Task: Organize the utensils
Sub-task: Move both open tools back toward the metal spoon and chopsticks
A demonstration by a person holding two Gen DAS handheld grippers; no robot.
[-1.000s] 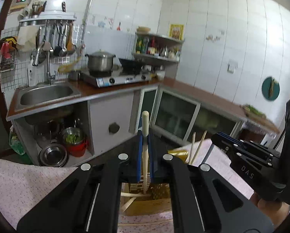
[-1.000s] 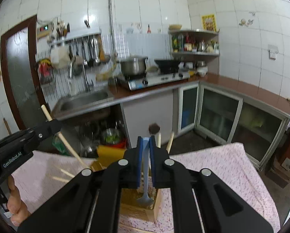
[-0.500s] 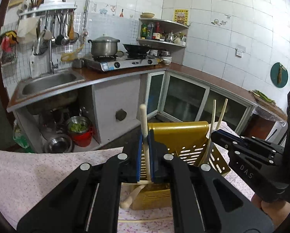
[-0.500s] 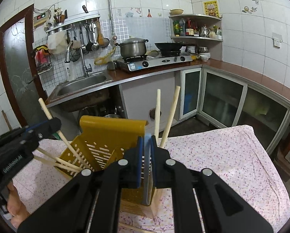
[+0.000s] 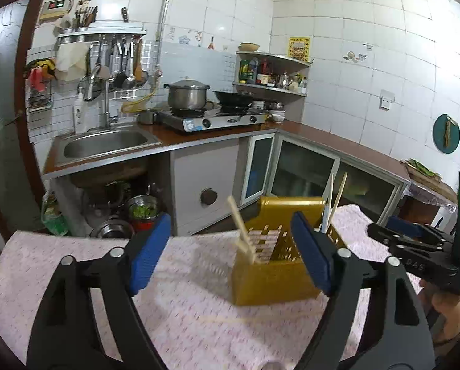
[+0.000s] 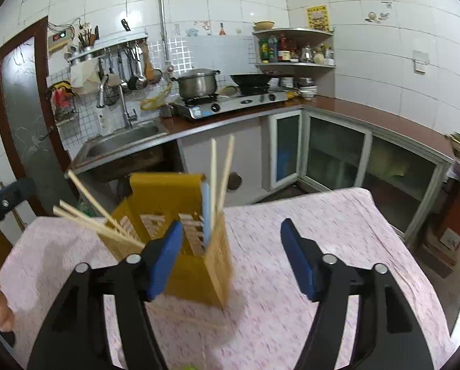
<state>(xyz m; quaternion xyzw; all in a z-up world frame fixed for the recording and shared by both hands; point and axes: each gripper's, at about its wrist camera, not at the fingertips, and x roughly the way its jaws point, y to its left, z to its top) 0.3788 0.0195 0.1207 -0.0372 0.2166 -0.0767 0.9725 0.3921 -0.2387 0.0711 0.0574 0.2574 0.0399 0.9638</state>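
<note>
Both tools have let go since a second ago: left gripper [image 5: 230, 246], jaws opening, released its pale wooden chopstick [image 5: 242, 231] into the slotted yellow plastic utensil holder [image 5: 273, 277] on the pink floral tablecloth [image 5: 183, 317]. Right gripper [image 6: 230, 252], jaws likewise opening and empty, left its light-blue-handled utensil [image 6: 207, 212] upright in the holder's right compartment, evidently sorted by type.

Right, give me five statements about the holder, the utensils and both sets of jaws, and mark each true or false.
1. The yellow utensil holder stands on the floral tablecloth. True.
2. The left gripper clamps a chopstick. False: its jaws are opening, with nothing pinched.
3. Two chopsticks stand nearly upright in the holder. True.
4. The holder is empty. False: it holds chopsticks and a pale blue handle.
5. The right gripper is shut. False: its jaws are opening, nothing between them.
</note>
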